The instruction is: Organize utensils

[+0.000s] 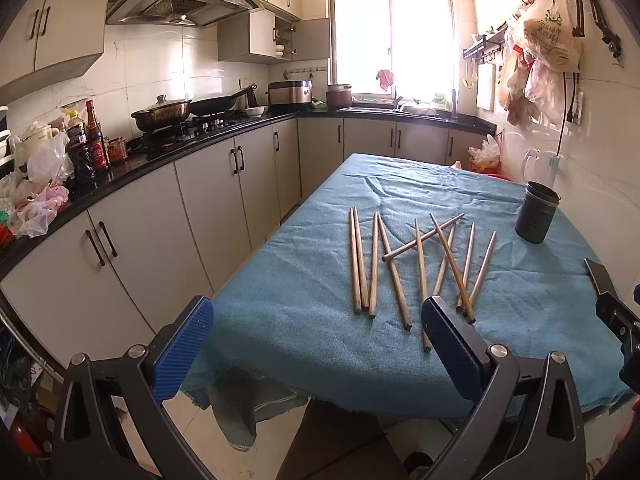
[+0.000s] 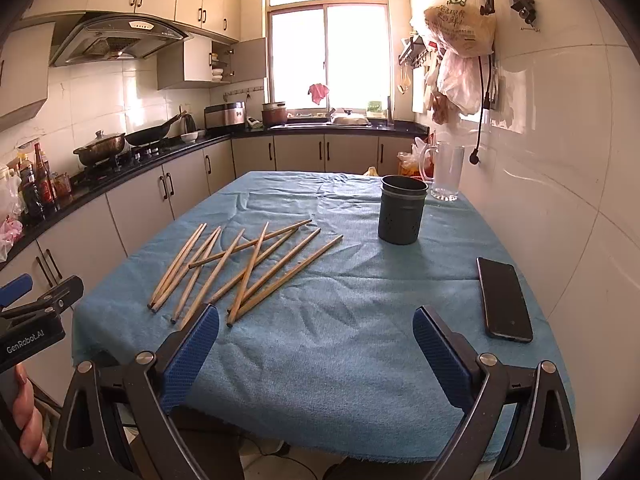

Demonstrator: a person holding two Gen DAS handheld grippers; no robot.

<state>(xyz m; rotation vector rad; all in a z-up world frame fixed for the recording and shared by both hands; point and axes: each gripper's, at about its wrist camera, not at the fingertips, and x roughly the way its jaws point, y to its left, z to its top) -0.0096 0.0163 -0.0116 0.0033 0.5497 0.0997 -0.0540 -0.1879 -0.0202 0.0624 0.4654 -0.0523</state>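
Note:
Several wooden chopsticks [image 1: 396,276] [image 2: 240,268] lie scattered and partly crossed on a blue cloth over the table [image 1: 304,332] [image 2: 340,340]. A dark cylindrical utensil holder [image 1: 536,212] [image 2: 402,210] stands upright, empty as far as I can see, at the far right of the table. My left gripper [image 1: 316,320] hovers open at the table's near edge, just short of the chopsticks' near ends. My right gripper [image 2: 316,328] is open too, over bare cloth to the right of the chopsticks. Nothing sits between either pair of fingers.
A black phone [image 2: 504,298] lies at the table's right edge near the wall. A clear glass jug [image 2: 444,174] stands behind the holder. Kitchen counter [image 1: 160,152] with pots and bottles runs along the left. A hand [image 2: 28,412] holds the left gripper's body at lower left.

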